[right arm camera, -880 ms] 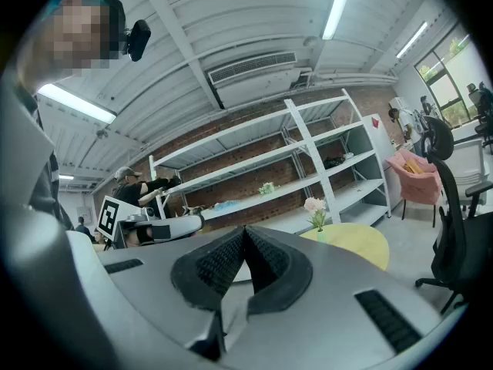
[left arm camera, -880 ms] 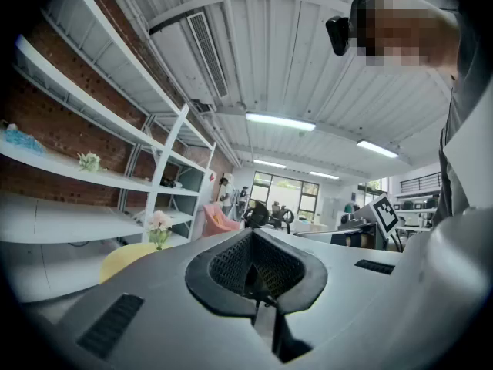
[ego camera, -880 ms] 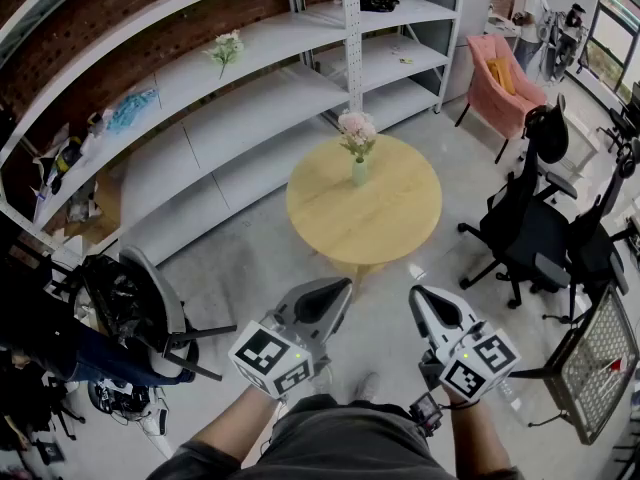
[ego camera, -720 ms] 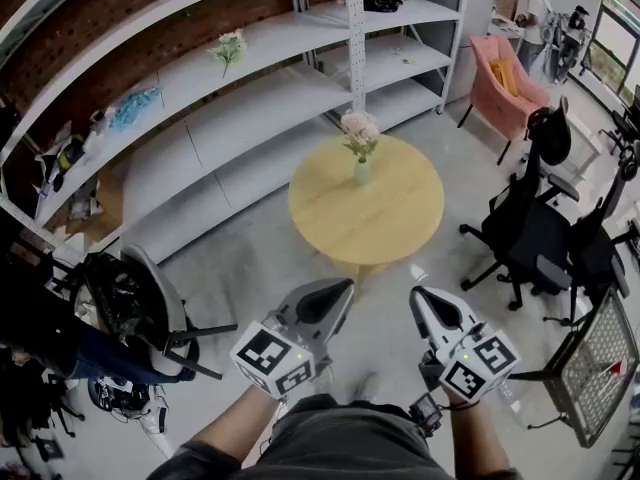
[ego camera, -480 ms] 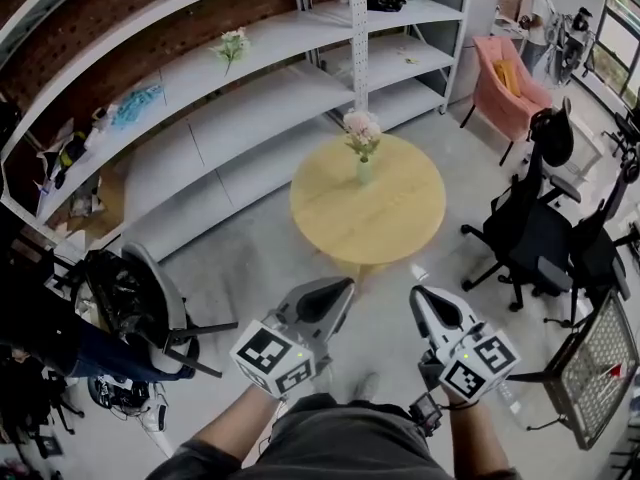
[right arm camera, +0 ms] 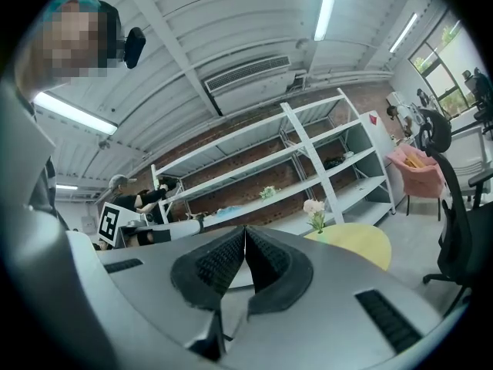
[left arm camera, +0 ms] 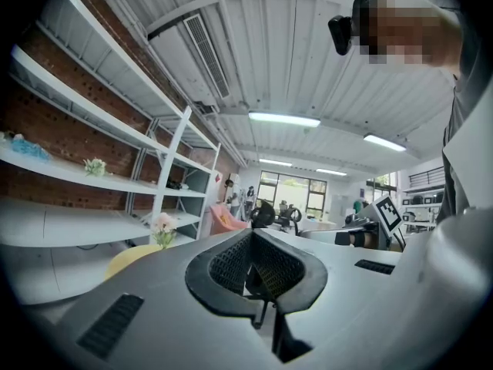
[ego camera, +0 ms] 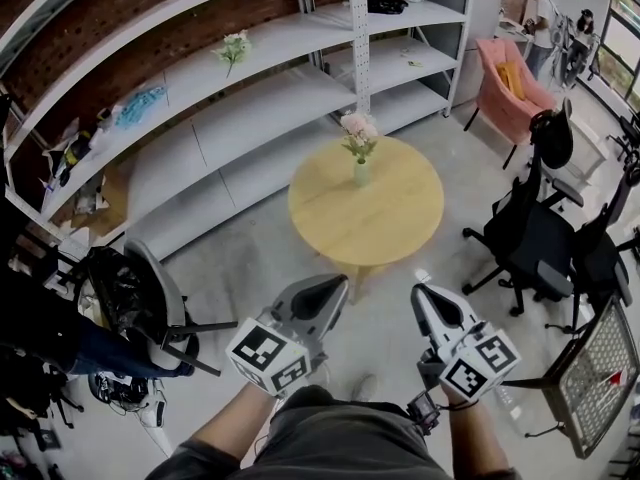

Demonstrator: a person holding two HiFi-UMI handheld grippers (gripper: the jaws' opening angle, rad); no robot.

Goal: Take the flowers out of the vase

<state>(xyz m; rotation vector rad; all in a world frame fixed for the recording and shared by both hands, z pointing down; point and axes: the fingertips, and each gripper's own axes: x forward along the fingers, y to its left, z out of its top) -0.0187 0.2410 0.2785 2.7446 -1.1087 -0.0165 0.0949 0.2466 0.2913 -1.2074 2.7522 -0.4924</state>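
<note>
Little is changing since the earlier frames. Both claws are keeping their places low in the head view, and the room is drifting only slightly, with the pink armchair (ego camera: 512, 76) sliding a touch toward the right edge.

The left claw (ego camera: 334, 288) is pointing level toward the round table (ego camera: 400, 233), well apart from it. Its own view is showing the ribbed pads closed together with nothing between them. The right claw (ego camera: 421, 295) is hanging just beside the left one, also level. Its pads are likewise meeting along a thin line and gripping nothing. The person's forearms are reaching out from the bottom edge, and a marker cube is riding on each claw.

The flowers (ego camera: 357, 128), pale pink with green leaves, are standing upright in the small green vase (ego camera: 360, 174). The vase is sitting on the far part of the wooden table, near its rim on the shelf side. Nothing is touching flowers or vase.

Behind the table, long white shelves (ego camera: 260, 98) are running along a brick wall, and a second bunch of flowers (ego camera: 230, 48) is lying on an upper board. Black office chairs (ego camera: 535, 233) are standing to the right of the table, and a wire basket (ego camera: 598, 368) is leaning at the lower right.
</note>
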